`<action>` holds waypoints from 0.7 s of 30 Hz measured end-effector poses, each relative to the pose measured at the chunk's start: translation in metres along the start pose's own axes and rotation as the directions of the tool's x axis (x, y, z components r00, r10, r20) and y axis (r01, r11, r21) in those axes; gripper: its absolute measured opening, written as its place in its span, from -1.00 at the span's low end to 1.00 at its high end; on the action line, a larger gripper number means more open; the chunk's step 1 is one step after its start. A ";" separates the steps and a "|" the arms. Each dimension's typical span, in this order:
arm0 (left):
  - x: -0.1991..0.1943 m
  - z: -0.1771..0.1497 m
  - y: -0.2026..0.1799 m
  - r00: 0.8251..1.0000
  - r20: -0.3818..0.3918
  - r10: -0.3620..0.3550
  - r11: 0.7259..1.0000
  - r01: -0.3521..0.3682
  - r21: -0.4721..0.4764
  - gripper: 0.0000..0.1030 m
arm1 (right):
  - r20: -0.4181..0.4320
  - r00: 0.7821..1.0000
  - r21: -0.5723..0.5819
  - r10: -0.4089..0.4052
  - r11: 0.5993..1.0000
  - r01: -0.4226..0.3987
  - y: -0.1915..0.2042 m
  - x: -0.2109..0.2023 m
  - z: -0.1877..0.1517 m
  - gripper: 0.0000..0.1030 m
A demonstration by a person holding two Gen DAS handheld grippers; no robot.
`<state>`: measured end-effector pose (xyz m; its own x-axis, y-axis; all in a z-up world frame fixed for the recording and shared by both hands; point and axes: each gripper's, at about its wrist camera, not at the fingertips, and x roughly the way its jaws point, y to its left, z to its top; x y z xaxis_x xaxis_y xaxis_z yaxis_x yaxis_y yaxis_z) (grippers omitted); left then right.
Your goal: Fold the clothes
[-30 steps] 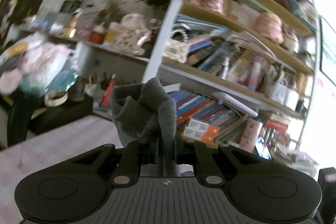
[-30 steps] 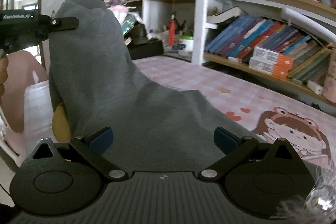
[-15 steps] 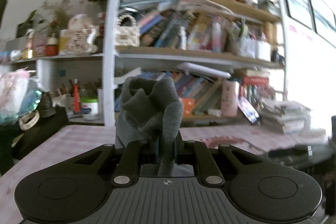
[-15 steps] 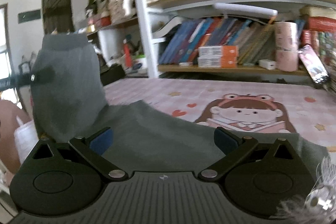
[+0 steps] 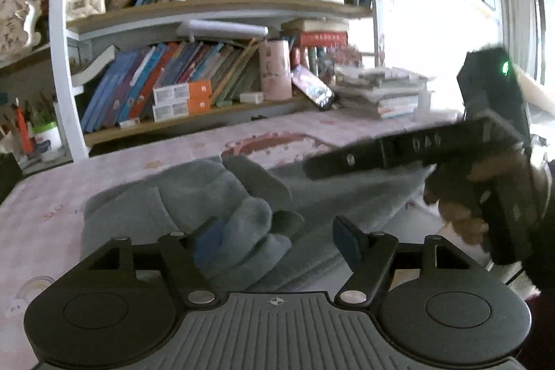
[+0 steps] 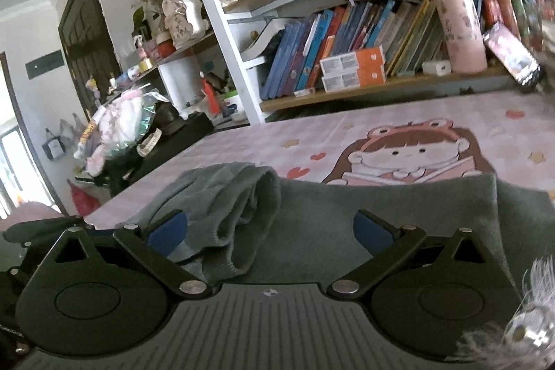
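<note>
A grey knit garment [image 5: 208, 207] lies on the pink cartoon-print table cover [image 5: 45, 196], with a bunched fold at its left end. My left gripper [image 5: 277, 236] is open just above that bunched fold, holding nothing. My right gripper [image 6: 270, 227] is open over the flat part of the garment [image 6: 381, 203], with the rolled end [image 6: 239, 196] lying between its fingers. In the left wrist view the right gripper [image 5: 399, 149] and the hand holding it show at the right.
A white-framed bookshelf [image 6: 347, 58] full of books stands behind the table. A pink cylinder [image 6: 459, 30] and a phone [image 6: 513, 58] sit on its lowest shelf. Stacked books [image 5: 381, 92] lie at the table's far right. Clutter [image 6: 118, 127] sits at the left.
My left gripper has lowered the garment's end to the table and opened, letting it go. The raised cloth has dropped into a bunched fold. My right gripper stays open.
</note>
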<state>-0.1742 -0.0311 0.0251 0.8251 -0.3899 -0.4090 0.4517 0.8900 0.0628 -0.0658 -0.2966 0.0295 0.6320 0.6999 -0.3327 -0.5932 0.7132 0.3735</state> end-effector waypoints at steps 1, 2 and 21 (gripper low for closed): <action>-0.005 0.001 0.008 1.000 0.023 0.002 0.999 -0.001 -0.036 0.41 | -0.006 1.000 0.012 0.007 1.000 -0.006 -0.001 0.001 -0.001 1.00; -0.010 0.003 0.015 0.999 0.047 0.004 0.997 -0.001 -0.072 0.41 | -0.013 1.000 0.023 0.012 1.000 -0.012 0.000 0.002 -0.002 1.00; -0.010 -0.015 0.070 0.985 0.114 0.132 0.956 -0.096 -0.278 0.72 | -0.124 0.991 0.047 -0.048 0.997 0.054 0.000 -0.017 -0.013 1.00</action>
<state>-0.1560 0.0382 0.0197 0.9108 -0.2936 -0.2902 0.2583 0.9537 -0.1541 -0.0828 -0.3079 0.0240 0.5930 0.6646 -0.4547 -0.5341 0.7472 0.3955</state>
